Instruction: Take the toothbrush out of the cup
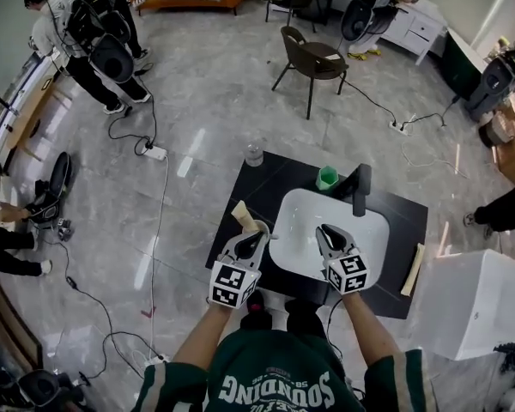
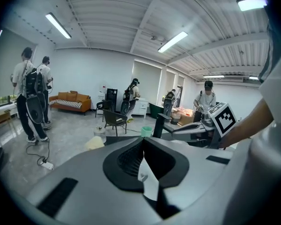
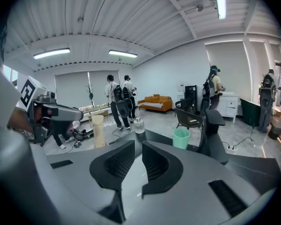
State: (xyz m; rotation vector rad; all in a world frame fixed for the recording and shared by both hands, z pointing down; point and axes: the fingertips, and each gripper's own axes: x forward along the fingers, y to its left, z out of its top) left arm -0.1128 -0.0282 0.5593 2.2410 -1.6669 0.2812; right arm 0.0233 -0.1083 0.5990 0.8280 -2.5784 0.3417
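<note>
While the green cup [image 1: 327,178] stands on the black counter [image 1: 266,187], just beside the black tap [image 1: 361,189] at the far rim of the white basin [image 1: 296,213], whether the toothbrush is in it cannot be told from these views. The left gripper [image 1: 260,230] hovers at the basin's near left edge with its jaws closed tip to tip on nothing. The right gripper [image 1: 324,229] hangs over the basin's near part, its jaws drawn to a thin slit and likewise empty, well apart from the cup.
</note>
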